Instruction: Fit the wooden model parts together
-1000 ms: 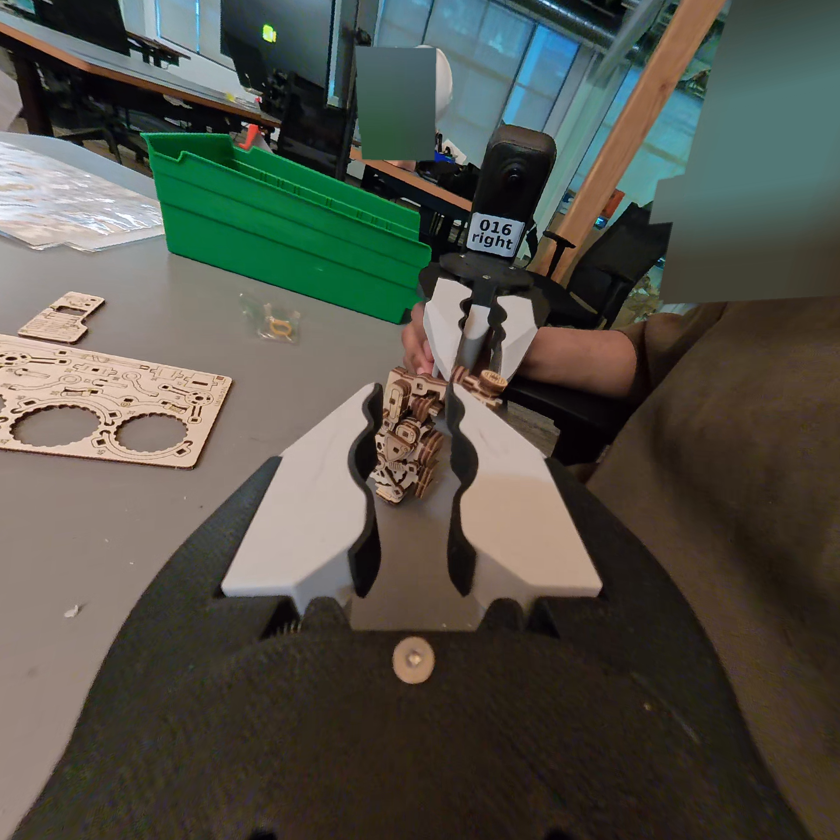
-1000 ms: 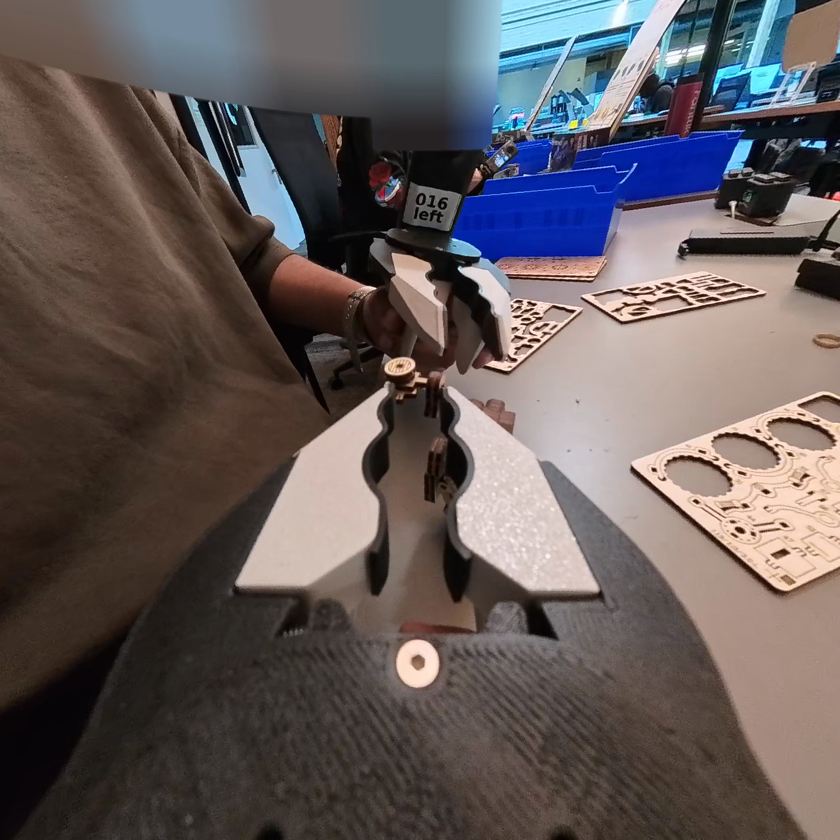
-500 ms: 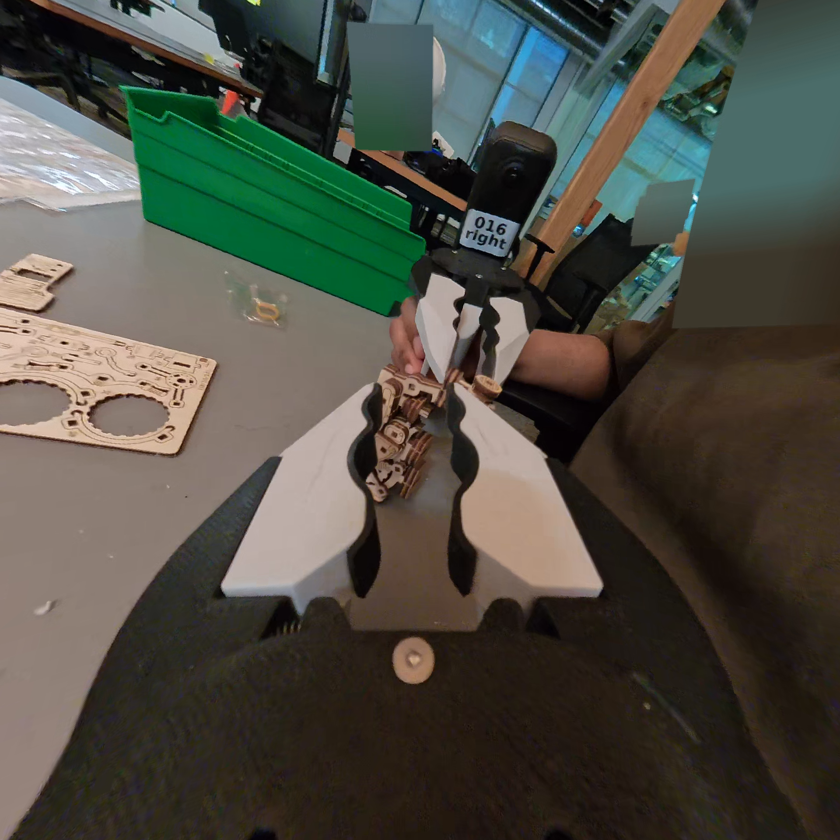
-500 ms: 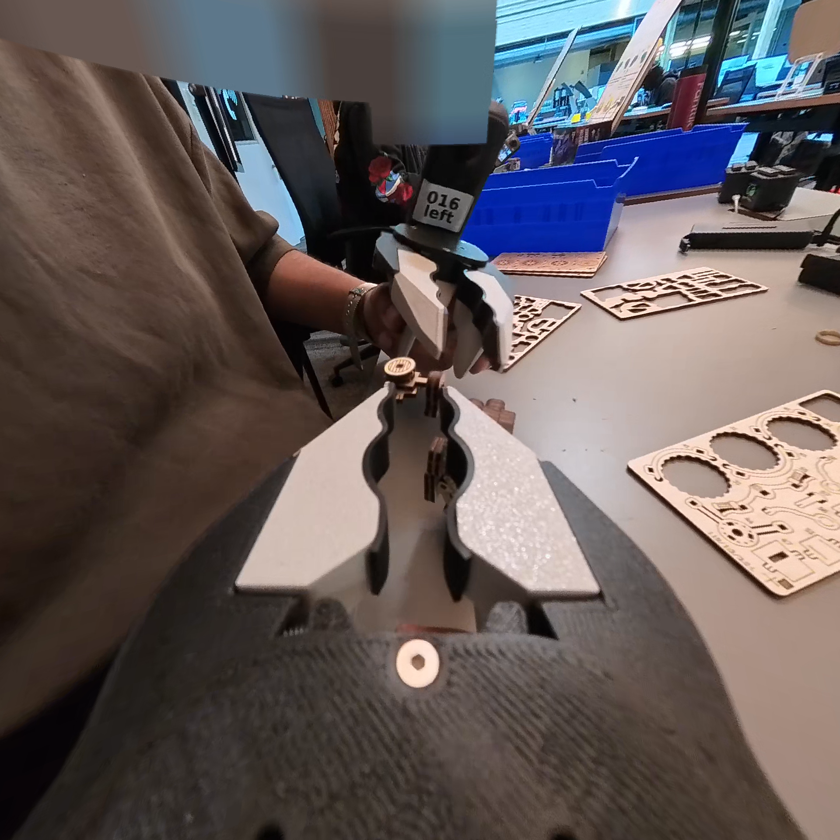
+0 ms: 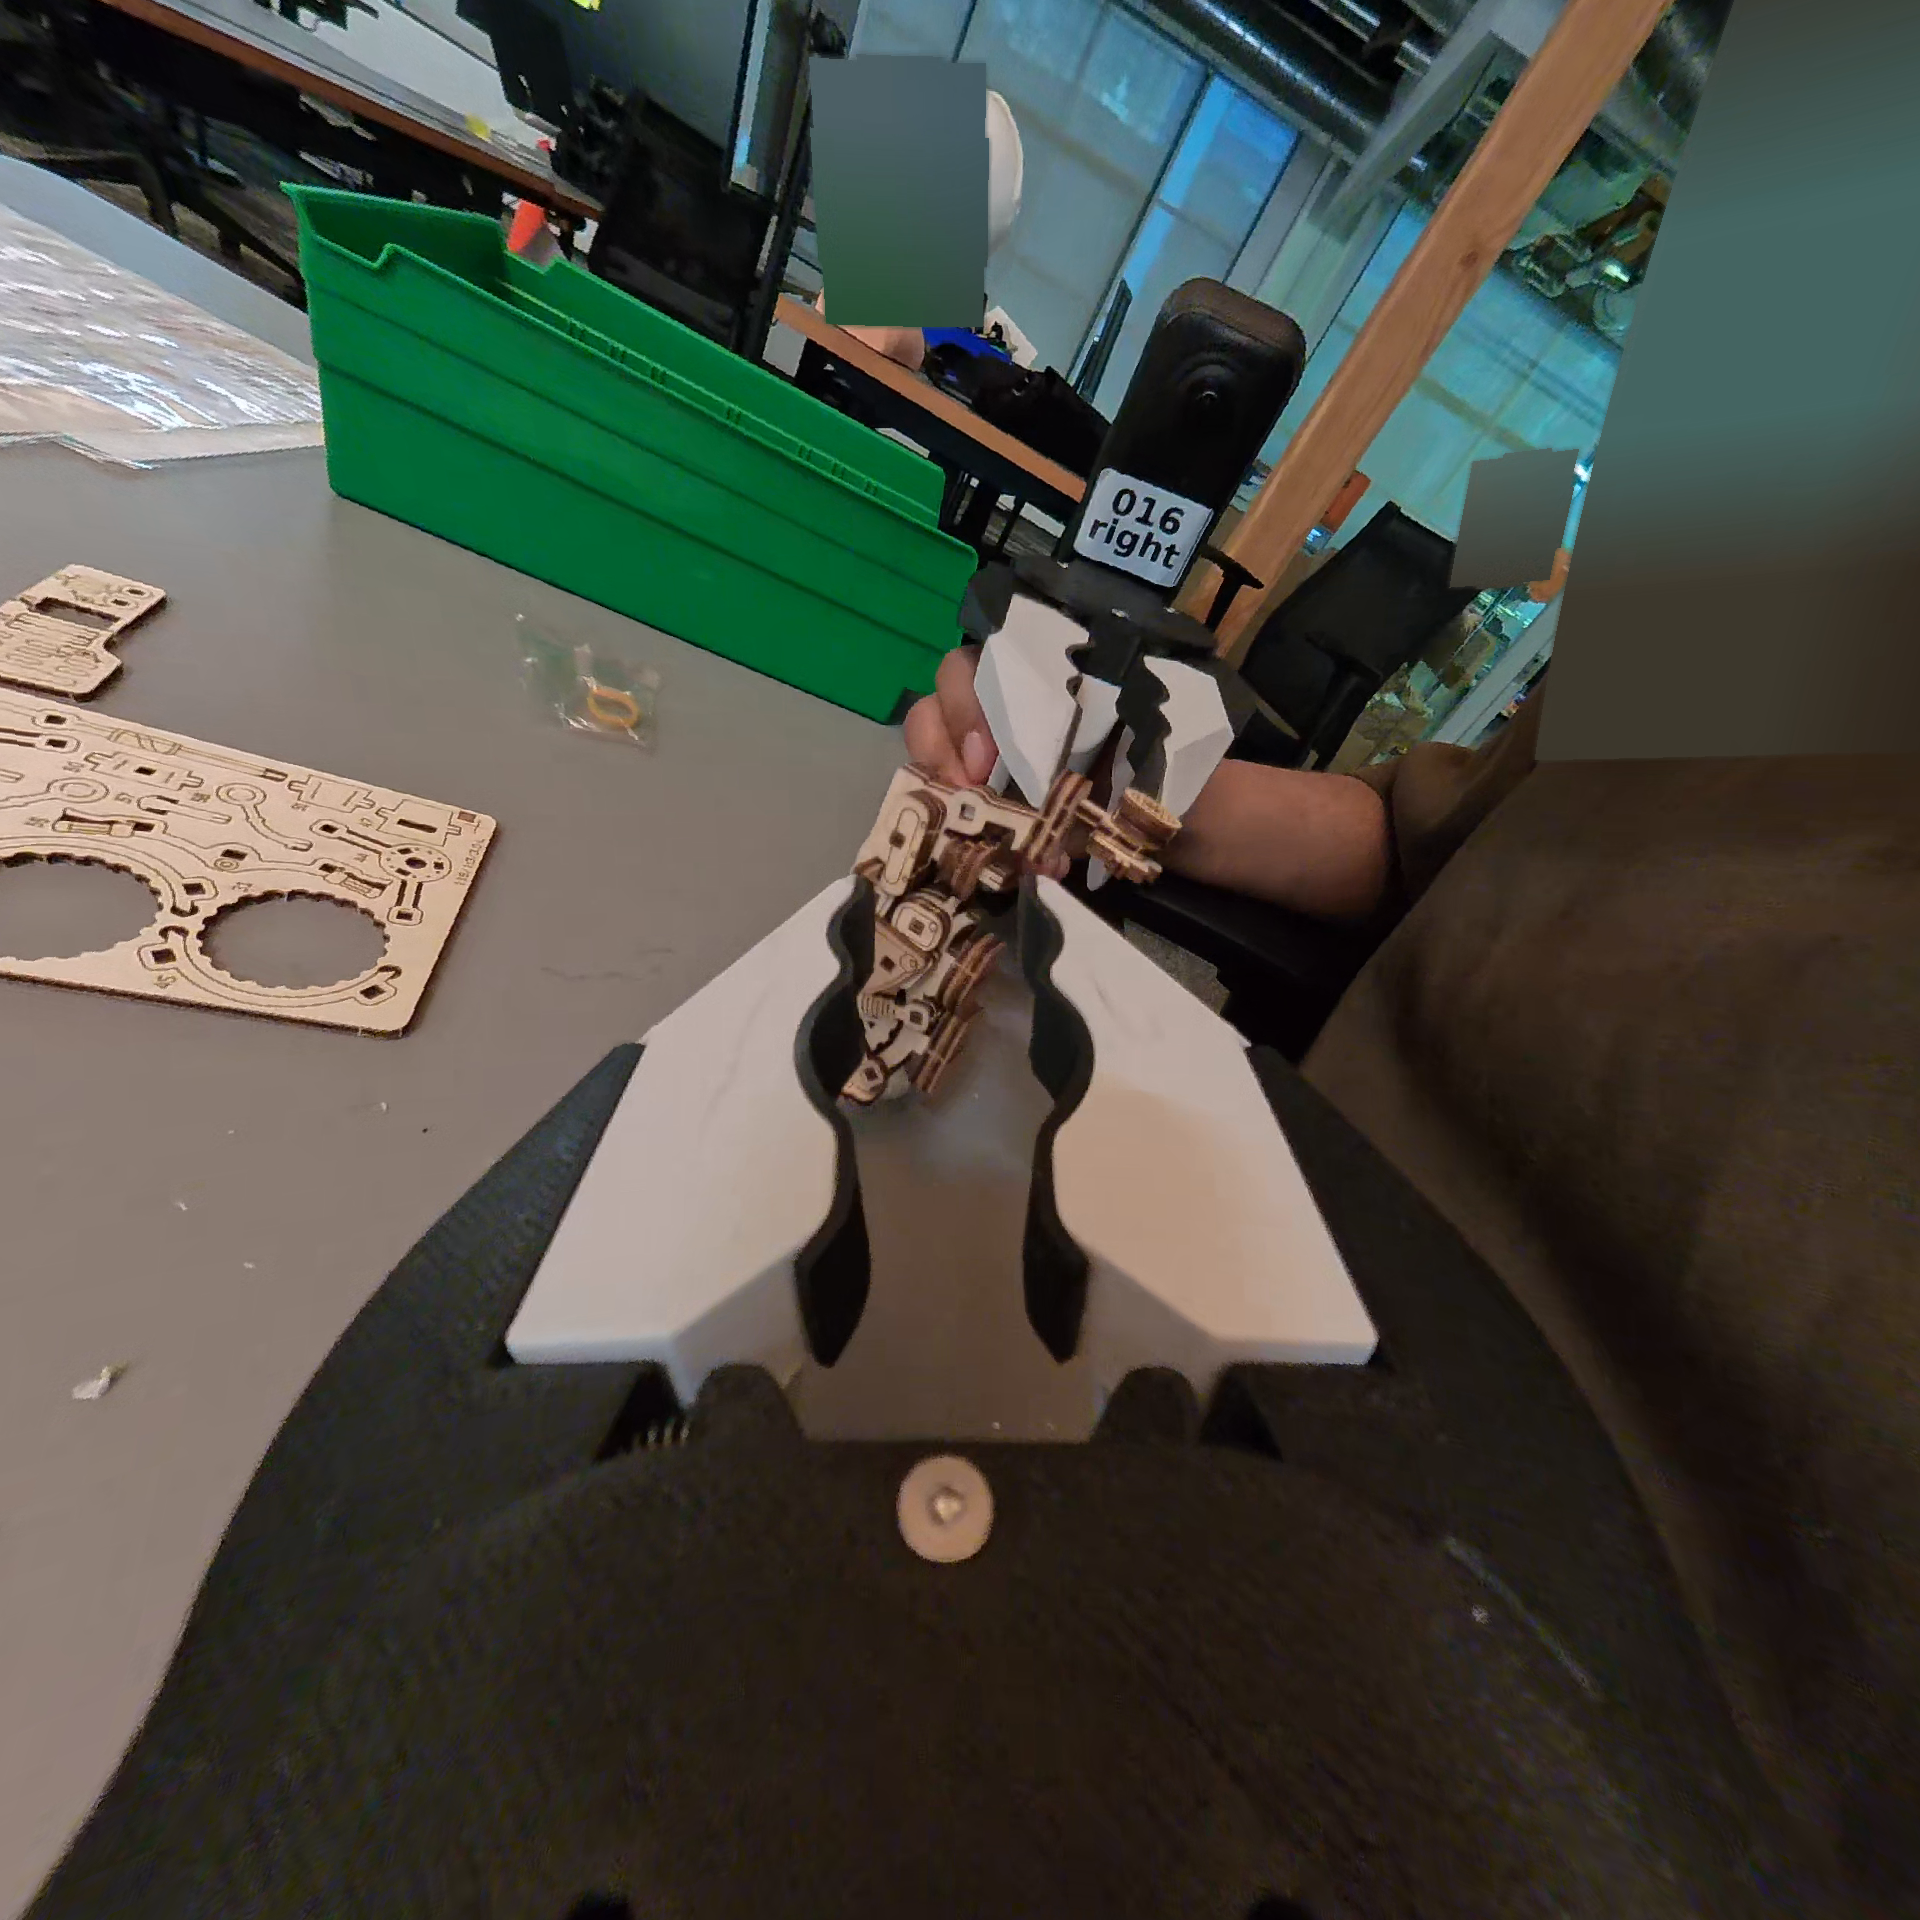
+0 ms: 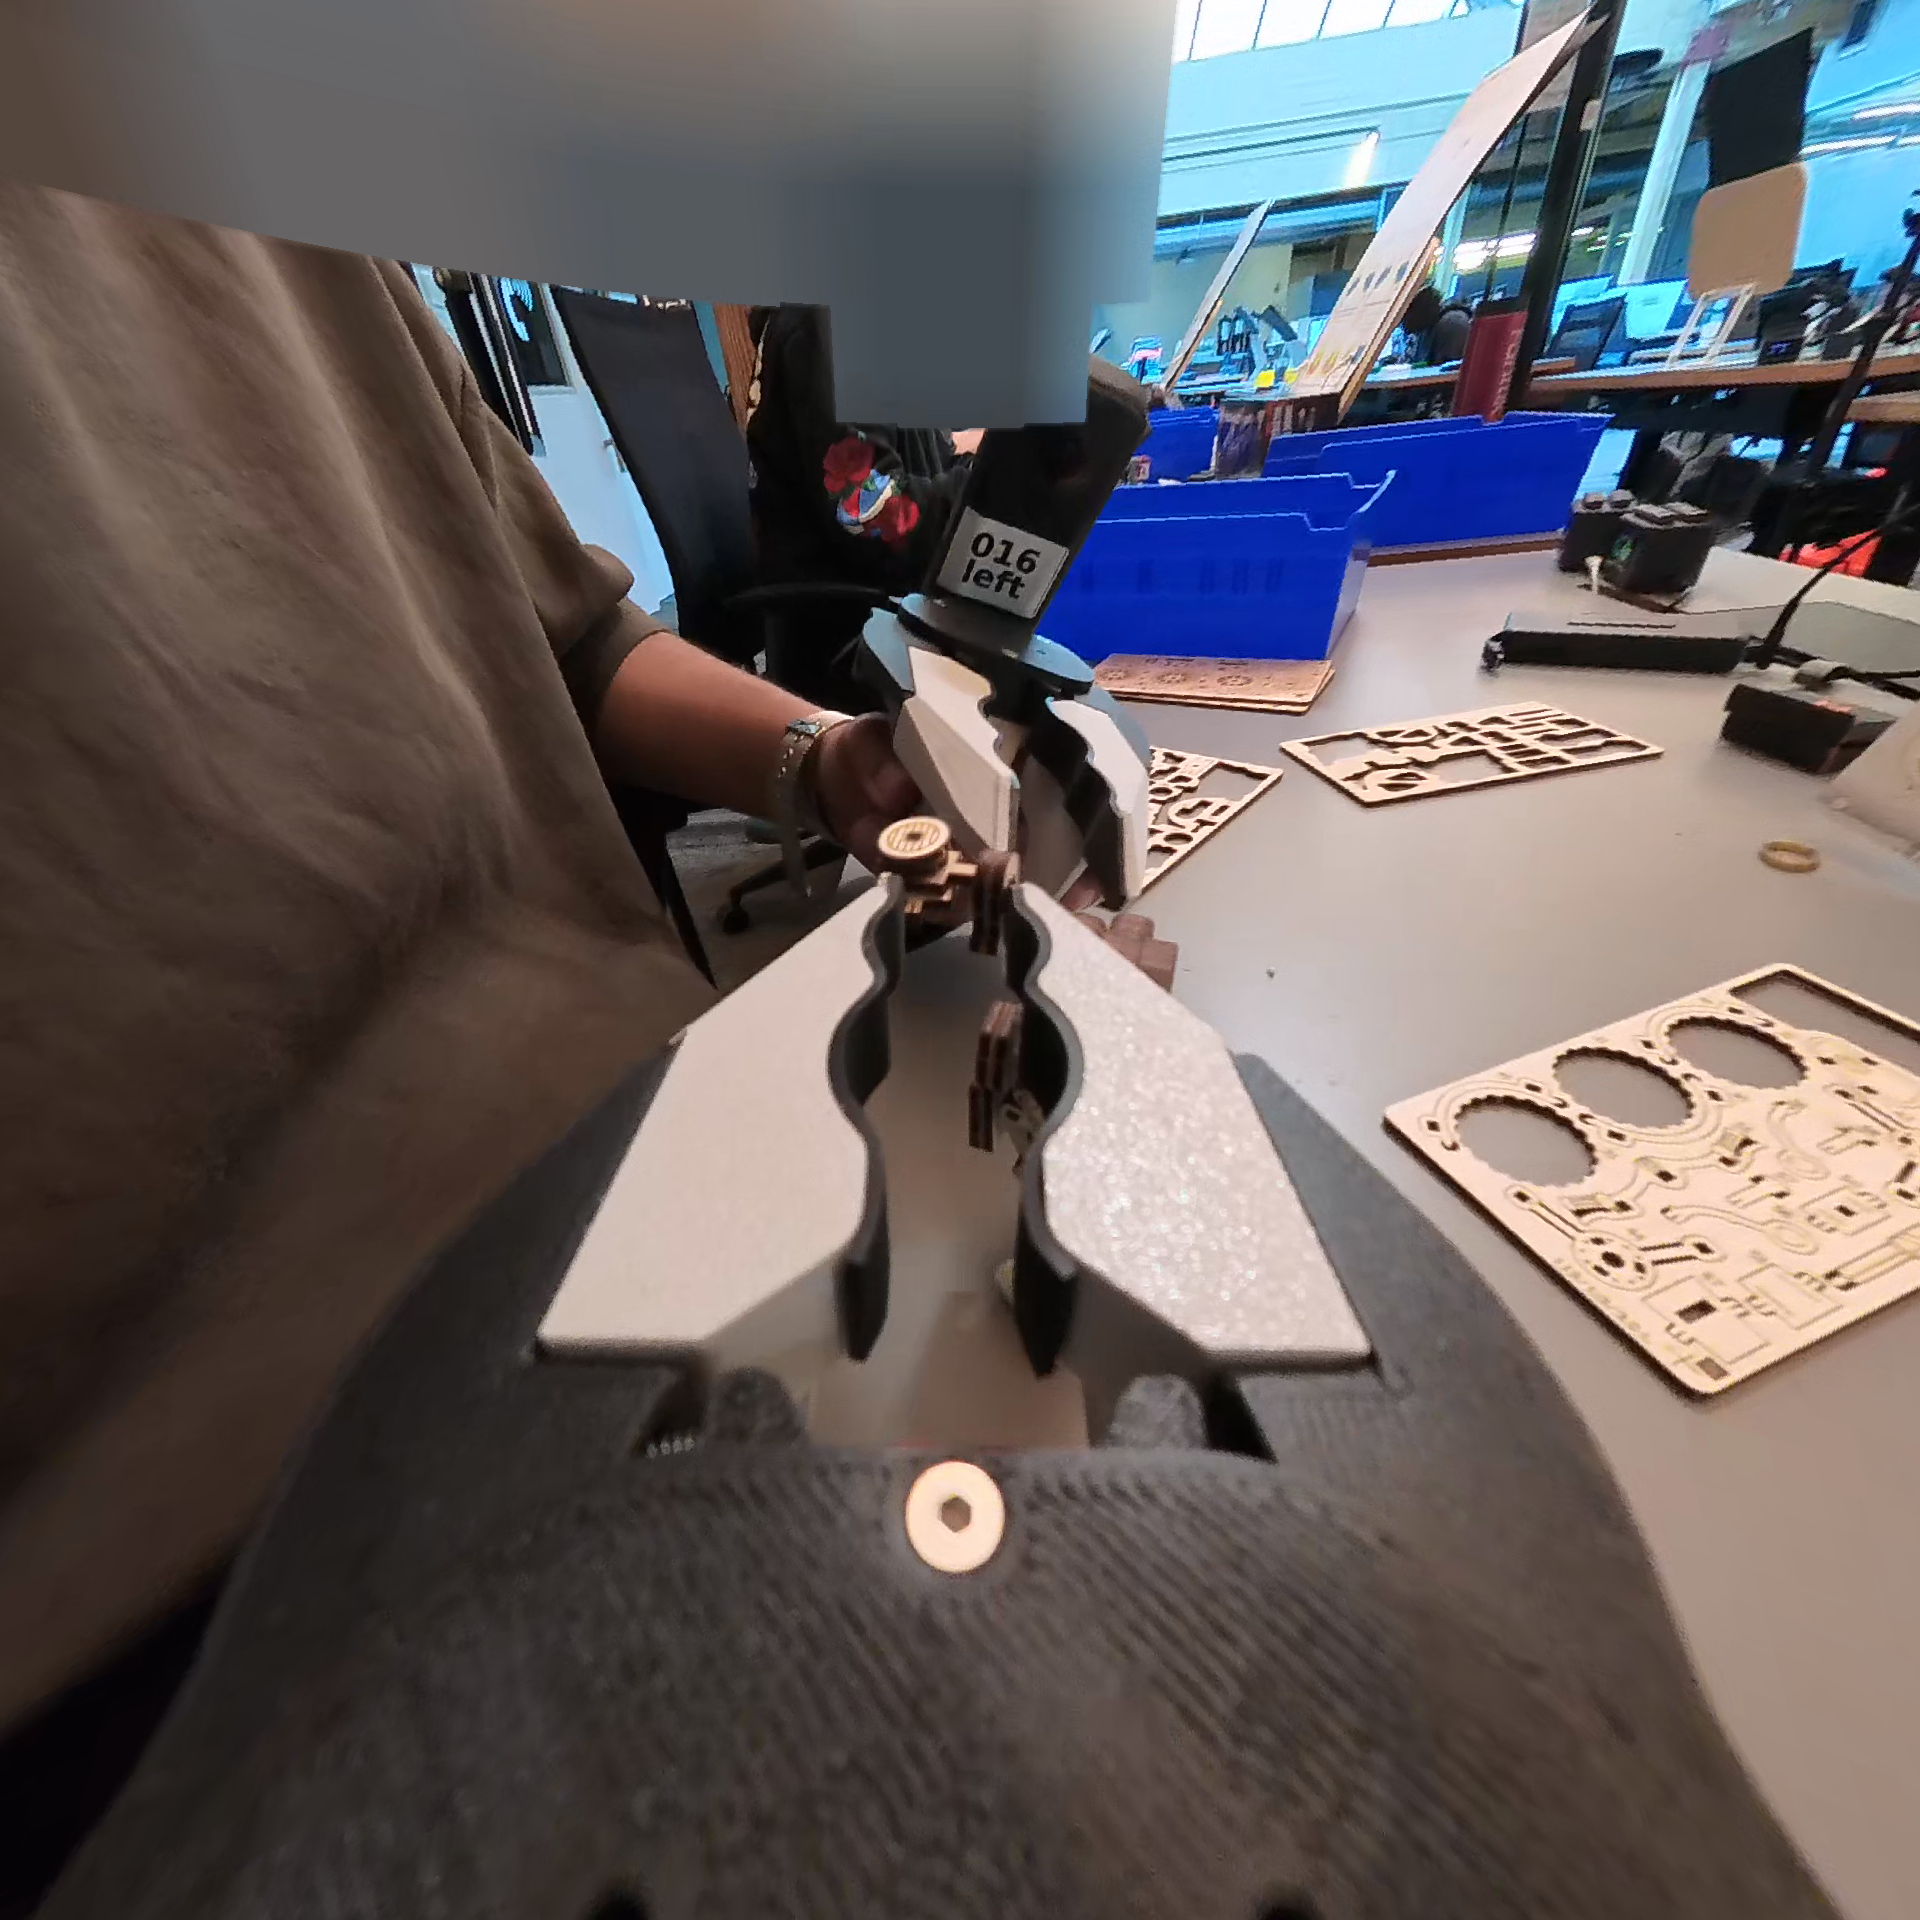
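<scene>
My left gripper [image 5: 940,894] is shut on a small wooden model [image 5: 920,966], a light brown laser-cut assembly held upright between the fingertips above the table edge. My right gripper [image 6: 951,894] is shut on a small wooden part [image 6: 920,852] with a round disc on its end. The two grippers face each other tip to tip. In the left wrist view the right gripper [image 5: 1081,810] holds that part [image 5: 1117,831] against the top arm of the model. In the right wrist view the left gripper [image 6: 1049,873] leans in from behind. The join itself is partly hidden by the fingers.
The grey table [image 5: 312,1143] holds punched wooden sheets [image 5: 208,883] [image 6: 1683,1164] [image 6: 1475,748], a small clear bag with a rubber band [image 5: 597,696], a green bin [image 5: 623,457] and blue bins [image 6: 1216,561]. A person's torso in a brown shirt [image 5: 1610,1143] is close beside both grippers. My left and right fingertips are right by each other.
Both grippers stay shut on their parts. The left gripper has tilted and turned a little, and the model's top now sits closer against the small part.
</scene>
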Action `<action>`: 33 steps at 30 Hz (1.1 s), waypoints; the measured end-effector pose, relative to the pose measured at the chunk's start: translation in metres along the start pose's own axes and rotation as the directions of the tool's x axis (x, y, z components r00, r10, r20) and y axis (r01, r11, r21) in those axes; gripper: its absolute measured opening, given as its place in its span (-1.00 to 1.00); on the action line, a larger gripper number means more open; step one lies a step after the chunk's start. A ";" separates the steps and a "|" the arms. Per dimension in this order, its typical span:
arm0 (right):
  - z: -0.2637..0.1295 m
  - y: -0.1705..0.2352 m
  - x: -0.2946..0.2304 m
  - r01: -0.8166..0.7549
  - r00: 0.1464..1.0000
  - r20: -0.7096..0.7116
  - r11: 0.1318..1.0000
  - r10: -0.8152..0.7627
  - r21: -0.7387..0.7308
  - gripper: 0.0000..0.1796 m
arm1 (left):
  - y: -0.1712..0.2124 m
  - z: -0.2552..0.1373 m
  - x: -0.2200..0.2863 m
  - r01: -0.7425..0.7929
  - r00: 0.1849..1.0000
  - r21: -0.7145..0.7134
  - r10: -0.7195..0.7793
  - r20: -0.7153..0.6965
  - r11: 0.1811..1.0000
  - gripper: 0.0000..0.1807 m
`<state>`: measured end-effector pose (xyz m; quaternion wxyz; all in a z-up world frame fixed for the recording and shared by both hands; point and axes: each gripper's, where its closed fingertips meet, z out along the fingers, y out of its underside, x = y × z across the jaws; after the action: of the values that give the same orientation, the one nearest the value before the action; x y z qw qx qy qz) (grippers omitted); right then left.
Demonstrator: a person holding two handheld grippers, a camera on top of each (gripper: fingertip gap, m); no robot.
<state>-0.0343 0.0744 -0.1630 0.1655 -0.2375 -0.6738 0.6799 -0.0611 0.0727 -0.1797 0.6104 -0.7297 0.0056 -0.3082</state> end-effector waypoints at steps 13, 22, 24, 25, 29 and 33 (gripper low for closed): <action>-0.001 0.000 0.002 -0.012 1.000 -0.002 1.000 0.012 0.002 -0.81 | 0.000 0.001 0.001 -0.010 1.000 0.004 0.010 -0.006 1.000 -0.71; 0.000 0.004 0.003 -0.007 1.000 -0.006 1.000 0.007 -0.018 -0.81 | 0.002 0.002 0.003 -0.025 1.000 -0.007 0.025 -0.007 1.000 -0.71; 0.000 0.005 0.003 -0.005 1.000 -0.008 1.000 0.004 -0.023 -0.81 | 0.002 0.002 0.003 -0.026 1.000 -0.009 0.026 -0.007 1.000 -0.71; 0.000 0.005 0.003 -0.002 1.000 -0.008 1.000 0.002 -0.026 -0.81 | 0.002 0.002 0.003 -0.026 1.000 -0.012 0.026 -0.006 1.000 -0.70; 0.001 0.007 0.002 0.004 1.000 -0.009 0.999 -0.004 -0.037 -0.81 | 0.003 0.003 0.002 -0.025 1.000 -0.016 0.025 -0.005 1.000 -0.70; 0.001 0.007 0.003 0.005 1.000 -0.012 0.999 -0.005 -0.039 -0.81 | 0.003 0.003 0.002 -0.010 1.000 -0.014 0.010 -0.011 1.000 -0.69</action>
<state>-0.0366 0.0747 -0.1707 0.1665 -0.2430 -0.6865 0.6647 -0.0568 0.0732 -0.1818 0.6068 -0.7322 0.0148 -0.3089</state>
